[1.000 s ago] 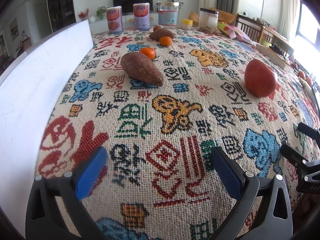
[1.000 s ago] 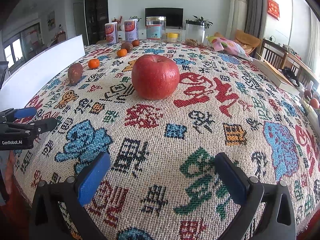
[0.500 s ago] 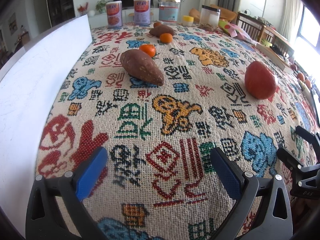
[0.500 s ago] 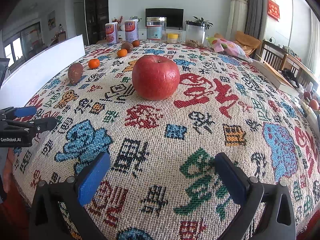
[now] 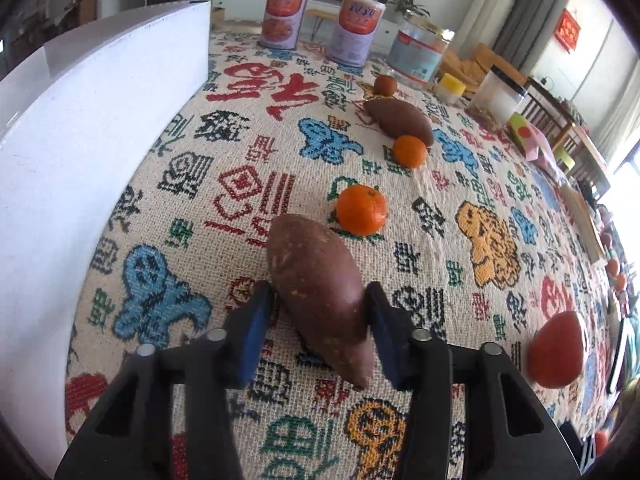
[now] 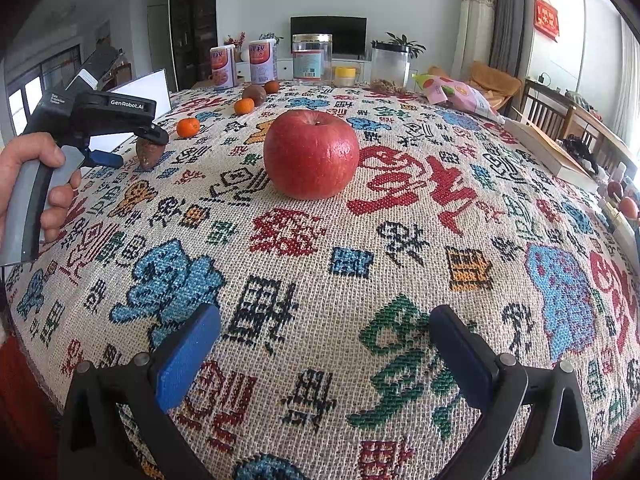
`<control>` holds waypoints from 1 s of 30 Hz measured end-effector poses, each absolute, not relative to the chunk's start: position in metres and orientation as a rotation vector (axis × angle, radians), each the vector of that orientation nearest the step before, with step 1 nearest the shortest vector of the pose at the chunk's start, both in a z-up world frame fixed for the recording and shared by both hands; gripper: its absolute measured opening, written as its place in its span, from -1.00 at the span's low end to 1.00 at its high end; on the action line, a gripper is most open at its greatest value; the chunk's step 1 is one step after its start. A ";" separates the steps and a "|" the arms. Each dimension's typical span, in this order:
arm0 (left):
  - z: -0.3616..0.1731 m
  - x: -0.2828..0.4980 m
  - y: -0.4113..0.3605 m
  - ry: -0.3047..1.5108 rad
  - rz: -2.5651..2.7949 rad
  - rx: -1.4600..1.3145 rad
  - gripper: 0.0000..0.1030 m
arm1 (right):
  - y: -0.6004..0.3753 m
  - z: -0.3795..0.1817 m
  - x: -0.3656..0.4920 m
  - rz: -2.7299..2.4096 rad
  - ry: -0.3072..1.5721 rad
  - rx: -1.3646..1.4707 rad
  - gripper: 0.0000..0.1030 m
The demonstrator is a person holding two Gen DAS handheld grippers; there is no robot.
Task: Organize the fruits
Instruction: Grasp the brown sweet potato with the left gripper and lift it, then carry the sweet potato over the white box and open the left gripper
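Your left gripper (image 5: 318, 320) is closing around the near sweet potato (image 5: 316, 296): a tapered, reddish-brown tuber with pale flecks, lying on the patterned tablecloth (image 5: 240, 184) beside a mandarin (image 5: 361, 209). The right pad touches its skin; a narrow gap shows at the left pad. Your right gripper (image 6: 324, 356) stands spread and empty, facing a red apple (image 6: 311, 155).

You have two sweet potatoes (image 5: 320, 288) (image 5: 400, 122), two tangerines (image 5: 361, 209) (image 5: 409, 151), one red apple (image 6: 311, 155), one small brown fruit (image 5: 385, 85), two printed cans (image 5: 285, 15) (image 5: 357, 29), two clear jars (image 6: 311, 57) (image 6: 389, 63).
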State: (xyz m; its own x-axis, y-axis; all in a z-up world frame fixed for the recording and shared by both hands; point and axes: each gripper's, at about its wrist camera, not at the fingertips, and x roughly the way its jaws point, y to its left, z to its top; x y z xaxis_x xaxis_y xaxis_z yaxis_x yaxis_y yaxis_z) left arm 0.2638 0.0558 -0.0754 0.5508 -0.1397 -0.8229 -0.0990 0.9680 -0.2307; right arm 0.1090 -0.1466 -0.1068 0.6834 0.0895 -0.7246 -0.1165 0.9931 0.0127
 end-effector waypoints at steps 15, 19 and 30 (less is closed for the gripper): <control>-0.072 0.180 0.100 0.986 -0.023 -0.302 0.00 | -0.018 -0.036 0.323 0.491 1.127 0.098 0.61; -0.071 0.176 0.117 0.947 0.023 -0.362 0.46 | 0.039 -0.065 0.381 0.471 1.216 0.016 0.35; -0.053 0.166 0.111 0.877 -0.104 -0.444 -0.24 | 0.045 -0.044 0.350 0.470 1.165 -0.095 -0.41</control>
State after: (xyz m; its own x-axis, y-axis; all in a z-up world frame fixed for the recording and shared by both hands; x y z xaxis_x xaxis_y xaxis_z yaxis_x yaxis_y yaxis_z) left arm 0.1661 0.1112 -0.0525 0.6407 -0.2668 -0.7199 -0.0917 0.9044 -0.4168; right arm 0.3505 0.0453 -0.0438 0.3100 0.3070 -0.8998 -0.4034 0.8995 0.1679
